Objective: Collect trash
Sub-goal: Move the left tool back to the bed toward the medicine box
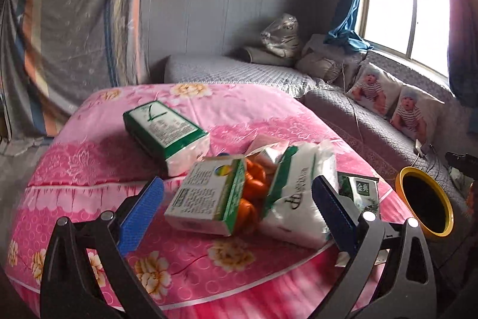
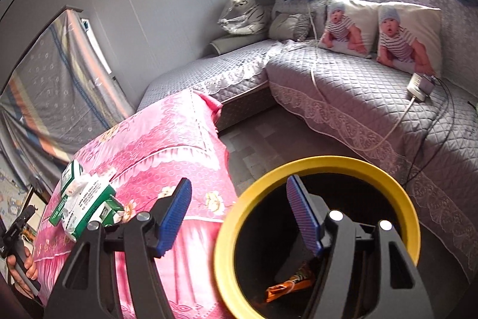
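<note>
Orange wrapper inside the yellow-rimmed bin shows only past the empty, parted right gripper.

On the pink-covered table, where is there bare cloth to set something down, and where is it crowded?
Bare cloth lies at the far end behind the tissue pack, down the left side, and along the near edge in front of the carton. The right middle is crowded: carton, orange wrappers and white bag touch, toward the yellow-rimmed bin.

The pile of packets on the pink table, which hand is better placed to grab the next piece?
Left, probably. The left gripper is open and facing the carton in the pile, nothing between its pads. The right gripper is empty over the yellow-rimmed bin, aimed away from the pile.
</note>
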Demonstrator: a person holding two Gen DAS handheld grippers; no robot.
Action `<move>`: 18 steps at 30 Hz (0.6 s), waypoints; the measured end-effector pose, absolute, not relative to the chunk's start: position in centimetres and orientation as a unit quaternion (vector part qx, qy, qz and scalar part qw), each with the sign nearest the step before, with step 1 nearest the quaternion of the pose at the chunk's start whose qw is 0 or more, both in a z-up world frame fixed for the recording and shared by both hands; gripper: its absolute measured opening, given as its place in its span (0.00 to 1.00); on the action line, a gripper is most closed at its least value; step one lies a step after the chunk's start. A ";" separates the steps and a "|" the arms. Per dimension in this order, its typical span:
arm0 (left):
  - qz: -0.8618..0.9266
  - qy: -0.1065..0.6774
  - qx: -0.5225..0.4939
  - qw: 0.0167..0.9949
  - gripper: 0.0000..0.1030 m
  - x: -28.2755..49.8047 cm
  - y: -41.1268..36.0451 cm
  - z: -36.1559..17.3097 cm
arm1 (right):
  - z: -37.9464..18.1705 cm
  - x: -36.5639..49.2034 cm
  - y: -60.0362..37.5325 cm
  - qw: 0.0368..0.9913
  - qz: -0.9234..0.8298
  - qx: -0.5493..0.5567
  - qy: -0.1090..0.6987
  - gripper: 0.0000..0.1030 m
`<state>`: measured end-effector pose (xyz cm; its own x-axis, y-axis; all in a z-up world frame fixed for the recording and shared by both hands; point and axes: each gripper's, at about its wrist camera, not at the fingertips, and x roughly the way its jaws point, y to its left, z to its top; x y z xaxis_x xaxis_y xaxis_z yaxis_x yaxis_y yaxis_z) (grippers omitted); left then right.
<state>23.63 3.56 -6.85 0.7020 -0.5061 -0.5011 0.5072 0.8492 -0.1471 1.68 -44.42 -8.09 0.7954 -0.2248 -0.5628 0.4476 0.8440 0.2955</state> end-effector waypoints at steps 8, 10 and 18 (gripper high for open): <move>-0.302 0.340 -0.013 0.891 0.92 27.8 3.0 -10.6 | -7.6 5.4 -40.4 0.931 -0.144 0.184 0.281 0.61; -0.314 0.358 -0.022 0.879 0.92 28.7 2.7 -11.3 | -7.4 5.8 -39.9 0.932 -0.139 0.178 0.283 0.61; -0.319 0.381 -0.007 0.868 0.92 30.1 2.2 -13.1 | -7.7 6.7 -39.3 0.932 -0.130 0.175 0.289 0.62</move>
<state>30.08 2.18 -13.07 0.5055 -0.5593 -0.6570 0.5487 0.7960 -0.2556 6.71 -39.33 -7.70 0.7986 -0.1411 -0.5850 0.3437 0.9050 0.2508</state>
